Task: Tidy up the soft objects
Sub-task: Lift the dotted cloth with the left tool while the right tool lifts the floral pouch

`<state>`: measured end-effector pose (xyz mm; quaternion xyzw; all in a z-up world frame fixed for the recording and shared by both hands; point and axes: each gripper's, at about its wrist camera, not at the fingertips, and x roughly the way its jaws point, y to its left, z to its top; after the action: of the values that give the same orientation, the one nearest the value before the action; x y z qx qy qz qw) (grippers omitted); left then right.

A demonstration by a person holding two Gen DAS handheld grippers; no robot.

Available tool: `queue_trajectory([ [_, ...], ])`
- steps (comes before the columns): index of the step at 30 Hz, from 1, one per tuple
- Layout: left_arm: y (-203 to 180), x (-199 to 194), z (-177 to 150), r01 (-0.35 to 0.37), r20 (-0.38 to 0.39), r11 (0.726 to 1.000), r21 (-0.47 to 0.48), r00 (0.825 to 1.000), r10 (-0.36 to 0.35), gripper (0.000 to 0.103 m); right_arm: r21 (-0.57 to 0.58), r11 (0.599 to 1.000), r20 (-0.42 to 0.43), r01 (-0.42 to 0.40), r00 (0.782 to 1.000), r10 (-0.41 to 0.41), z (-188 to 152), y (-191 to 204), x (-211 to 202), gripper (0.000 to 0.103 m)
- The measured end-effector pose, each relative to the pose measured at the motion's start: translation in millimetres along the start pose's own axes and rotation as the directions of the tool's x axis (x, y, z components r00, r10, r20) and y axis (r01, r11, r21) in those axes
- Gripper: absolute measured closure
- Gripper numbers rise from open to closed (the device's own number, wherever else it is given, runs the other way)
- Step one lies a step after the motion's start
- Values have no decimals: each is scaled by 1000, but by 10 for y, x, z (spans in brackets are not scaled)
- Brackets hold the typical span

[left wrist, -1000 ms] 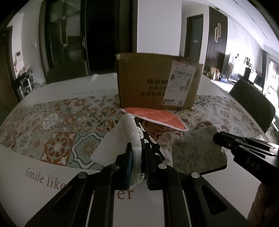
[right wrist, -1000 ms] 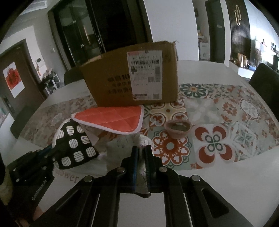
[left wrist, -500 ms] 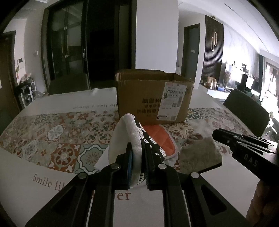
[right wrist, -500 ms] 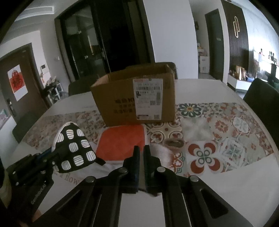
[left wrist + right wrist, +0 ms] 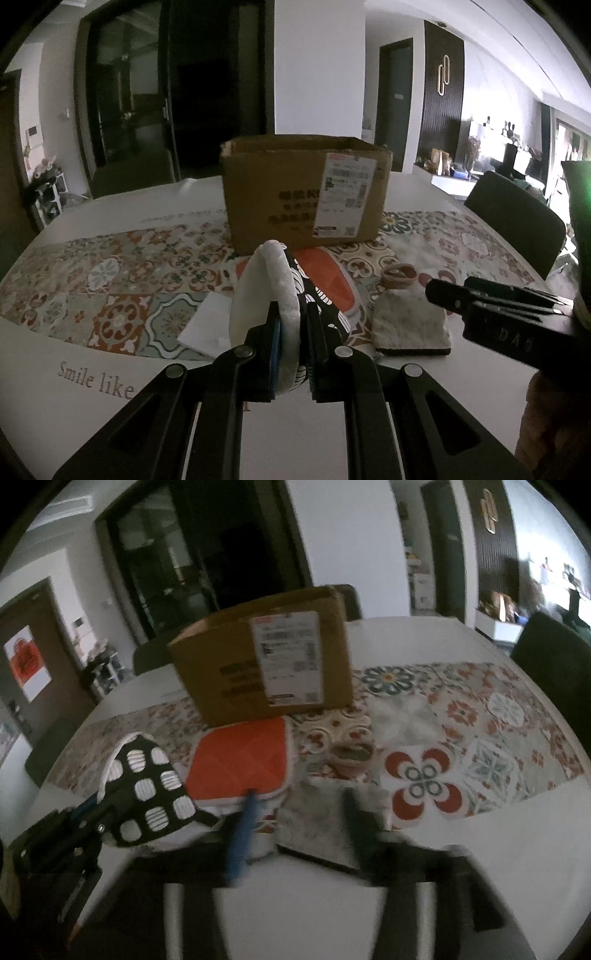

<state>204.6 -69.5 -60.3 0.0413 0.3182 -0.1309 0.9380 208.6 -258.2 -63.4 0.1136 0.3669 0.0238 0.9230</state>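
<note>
Room, left side: dim, with dark glass doors (image 5: pixel 129 110) behind the counter and a brown door bearing a red and white poster (image 5: pixel 27 662) at the far left of the right wrist view.
Counter (image 5: pixel 74 398): white and smooth, rounded at its edges, with the printed words "Smile like" near the front.
Runner (image 5: pixel 110 280): a flat band of tile-pattern cloth in rust, green and cream, lying across the counter.
Left tongs (image 5: pixel 291 347): black, with a blue pad on one finger; closed narrow on the edge of the black and white pot holder.
Black and white pot holder (image 5: pixel 280 291): held upright above the counter, white terry on one face, black with white ribbed squares on the other, rounded top.
White paper (image 5: pixel 210 325): a flat sheet on the runner, just left of the held pot holder.
Cardboard box (image 5: pixel 306 192): brown, open-topped, standing mid-counter, a white shipping label on its front.
Orange pot holder (image 5: pixel 243 764): quilted, square with rounded corners and white trim, flat in front of the box.
Floral pot holder (image 5: pixel 408 325): pale, speckled print with a dark underside, flat on the counter edge of the runner.
Right tongs (image 5: pixel 299 801): blurred; fingers spread wide on either side of the floral pot holder, gripping nothing.
Pink ring (image 5: pixel 399 275): small, soft-looking, beyond the floral pot holder.
Room, right side: a dark chair (image 5: pixel 517 229), a slatted dark wall panel, bright windows.
</note>
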Motion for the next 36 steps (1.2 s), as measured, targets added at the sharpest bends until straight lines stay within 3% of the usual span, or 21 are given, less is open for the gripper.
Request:
queue_trajectory([
  [10, -274, 271, 20, 8, -39, 1000, 12, 999, -8, 89, 40, 998, -103, -40, 994, 44, 53, -356, 353, 44],
  [13, -352, 337, 7, 10, -49, 1000, 28, 999, -9, 89, 49, 998, -122, -45, 991, 50, 34, -450, 438, 32],
  [16, -408, 409, 2, 13, -63, 999, 38, 998, -11, 89, 54, 998, -123, -38, 991, 44, 30, -527, 502, 32],
  [19, -465, 479, -4, 10, -73, 999, 52, 997, -7, 89, 17, 999, -129, -31, 991, 33, 55, -559, 596, 32],
  [23, -508, 540, -17, 16, -88, 998, 57, 996, -11, 89, 23, 996, -179, -85, 980, 88, 80, -611, 792, 32],
  [30, -479, 603, -44, 3, -104, 998, 58, 995, 3, 89, -66, 997, -194, -51, 980, 37, 7, -502, 897, 34],
  [34, -454, 613, -60, -5, -106, 999, 53, 994, 11, 89, -144, 989, -188, -14, 982, -14, -37, -400, 891, 73],
  [36, -446, 607, -55, 0, -108, 999, 48, 994, 6, 89, -122, 992, -190, -12, 982, -12, -30, -444, 879, 82],
])
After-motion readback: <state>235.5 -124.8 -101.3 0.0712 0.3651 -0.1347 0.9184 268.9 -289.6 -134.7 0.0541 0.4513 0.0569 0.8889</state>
